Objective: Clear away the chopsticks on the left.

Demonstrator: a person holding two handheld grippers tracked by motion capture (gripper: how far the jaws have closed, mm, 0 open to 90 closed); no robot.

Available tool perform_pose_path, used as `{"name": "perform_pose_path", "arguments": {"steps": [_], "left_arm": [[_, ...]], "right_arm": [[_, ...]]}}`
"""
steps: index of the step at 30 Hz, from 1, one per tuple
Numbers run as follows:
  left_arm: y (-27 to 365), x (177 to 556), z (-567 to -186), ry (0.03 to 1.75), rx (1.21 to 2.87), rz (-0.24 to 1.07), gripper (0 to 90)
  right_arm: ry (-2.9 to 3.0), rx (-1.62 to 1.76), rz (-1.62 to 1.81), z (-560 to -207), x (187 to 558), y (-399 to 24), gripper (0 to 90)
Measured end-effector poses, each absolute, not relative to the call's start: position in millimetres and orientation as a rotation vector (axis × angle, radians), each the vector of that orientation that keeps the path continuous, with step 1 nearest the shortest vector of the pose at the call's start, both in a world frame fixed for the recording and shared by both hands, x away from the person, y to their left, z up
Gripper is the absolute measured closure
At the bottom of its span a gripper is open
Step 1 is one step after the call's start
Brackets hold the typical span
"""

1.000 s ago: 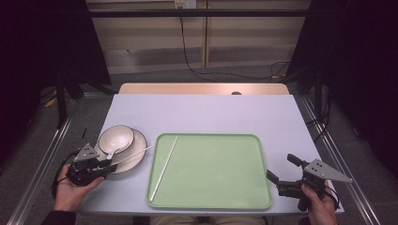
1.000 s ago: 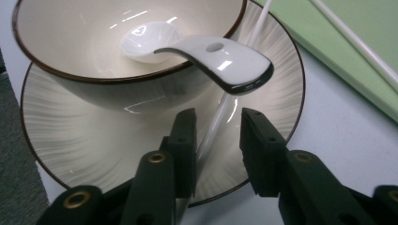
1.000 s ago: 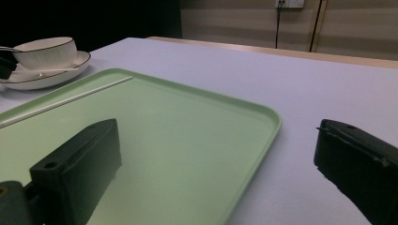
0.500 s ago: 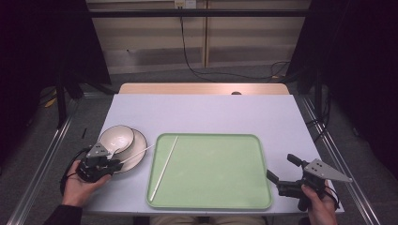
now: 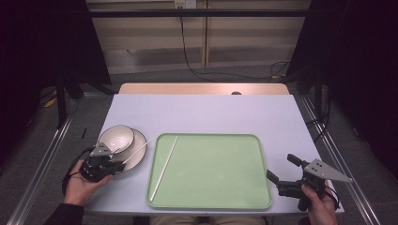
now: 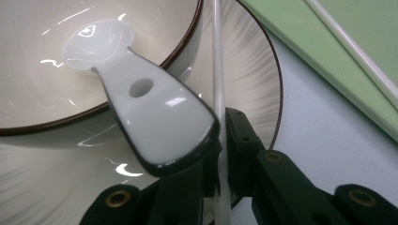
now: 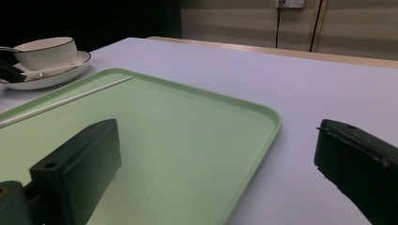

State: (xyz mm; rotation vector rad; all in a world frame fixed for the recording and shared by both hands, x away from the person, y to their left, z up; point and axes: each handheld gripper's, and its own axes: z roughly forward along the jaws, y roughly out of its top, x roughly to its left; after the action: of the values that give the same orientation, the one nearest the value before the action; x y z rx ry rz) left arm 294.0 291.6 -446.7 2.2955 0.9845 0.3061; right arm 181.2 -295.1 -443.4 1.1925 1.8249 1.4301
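A white bowl (image 5: 116,137) sits on a white dark-rimmed plate (image 5: 136,157) at the table's left. A white spoon (image 6: 155,112) rests in the bowl, its handle over the rim. A white chopstick (image 6: 217,70) lies across the plate, and my left gripper (image 5: 117,161) has just been closing on its near end; the pads now pinch it. A second white chopstick (image 5: 165,166) lies along the left side of the green tray (image 5: 211,187). My right gripper (image 5: 280,166) is held open just right of the tray's front corner, with nothing between its jaws.
The tray (image 7: 187,140) takes up the table's front middle, with the bowl (image 7: 44,51) beyond its far corner in the right gripper view. Pale table surface (image 5: 211,115) stretches behind it. Metal rails run along both table sides and dark curtains stand at left and right.
The left hand edged right toward the plate, and its jaws narrowed around the chopstick lying there. The right hand and gripper stayed where they were.
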Motion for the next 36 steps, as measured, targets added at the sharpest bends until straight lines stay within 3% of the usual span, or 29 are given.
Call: {"name": "perform_pose_path", "arguments": {"steps": [36], "left_arm": [[289.2, 280.0, -435.3, 1.069, 2.125, 0.273, 85.4]], "right_arm": [[1.82, 1.18, 1.43, -442.8, 180.5, -294.5, 0.6]]}}
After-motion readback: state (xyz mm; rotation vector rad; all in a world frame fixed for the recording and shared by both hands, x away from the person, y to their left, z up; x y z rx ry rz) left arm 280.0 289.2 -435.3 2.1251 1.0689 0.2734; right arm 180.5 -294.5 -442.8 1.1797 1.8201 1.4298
